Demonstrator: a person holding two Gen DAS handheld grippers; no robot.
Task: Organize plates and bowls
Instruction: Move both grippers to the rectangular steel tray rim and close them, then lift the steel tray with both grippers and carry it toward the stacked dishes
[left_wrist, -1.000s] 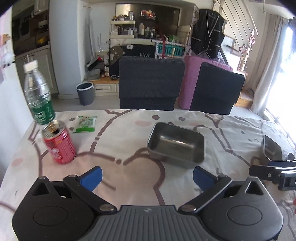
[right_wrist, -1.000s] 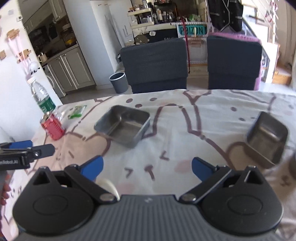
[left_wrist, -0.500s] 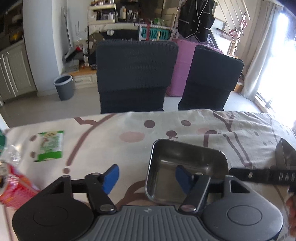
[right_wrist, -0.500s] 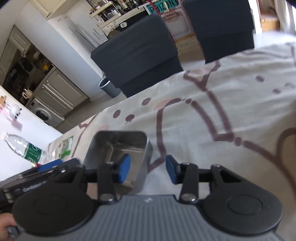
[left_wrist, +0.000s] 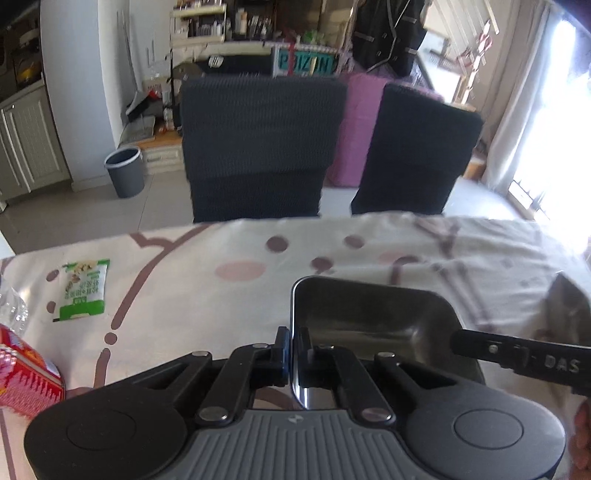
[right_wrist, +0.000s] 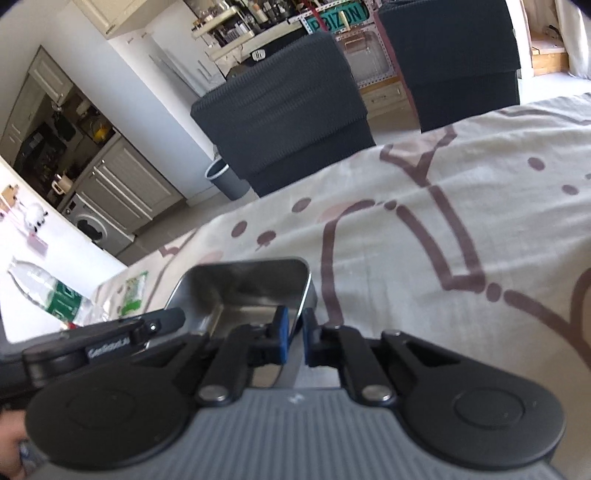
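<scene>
Pinching opposite walls of one rectangular steel dish (left_wrist: 373, 317), both grippers are seen closed on it, their jaws having just been closing. In the left wrist view the left gripper (left_wrist: 293, 352) is clamped on the dish's near left wall, one blue pad outside and the other inside. In the right wrist view the right gripper (right_wrist: 294, 334) is clamped on the dish's right wall in the same way. The dish is seen on the cloth-covered surface (left_wrist: 207, 291), near its middle. A second steel dish (left_wrist: 569, 306) is partly visible well apart at the right edge of the left view. A green snack packet (left_wrist: 83, 290), a red can (left_wrist: 26, 373) and a water bottle (right_wrist: 44, 291) are placed toward the left end of the surface. Two dark chairs (left_wrist: 258, 144) are set at its far side.
</scene>
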